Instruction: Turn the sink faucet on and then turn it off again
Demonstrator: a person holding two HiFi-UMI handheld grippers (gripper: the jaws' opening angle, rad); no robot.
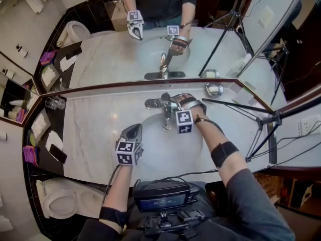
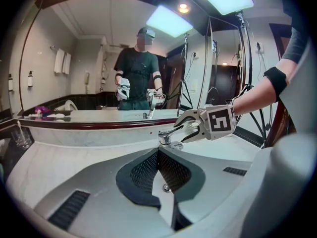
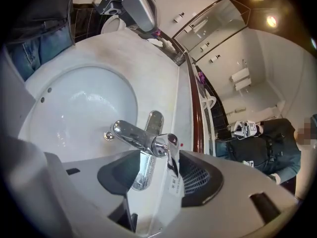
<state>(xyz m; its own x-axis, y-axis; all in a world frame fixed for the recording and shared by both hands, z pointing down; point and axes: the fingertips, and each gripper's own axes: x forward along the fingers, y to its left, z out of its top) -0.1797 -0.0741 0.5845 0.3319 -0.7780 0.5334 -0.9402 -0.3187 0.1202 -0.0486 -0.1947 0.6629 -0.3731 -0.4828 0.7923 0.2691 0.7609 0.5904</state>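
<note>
text | label [image 3: 173, 185] on faucet [image 3: 132, 136] | Chinese characters, "HOT WATER", barely legible

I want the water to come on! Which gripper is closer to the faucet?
The right. The right gripper has its open fingers around the faucet handle; the left gripper sits, shut, back at the sink's near edge.

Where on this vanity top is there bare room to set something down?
Free: white marble counter between clear glass tumbler, round basin and shut left gripper. Crowded: chrome faucet straddled by open right gripper; black tripod on right.
</note>
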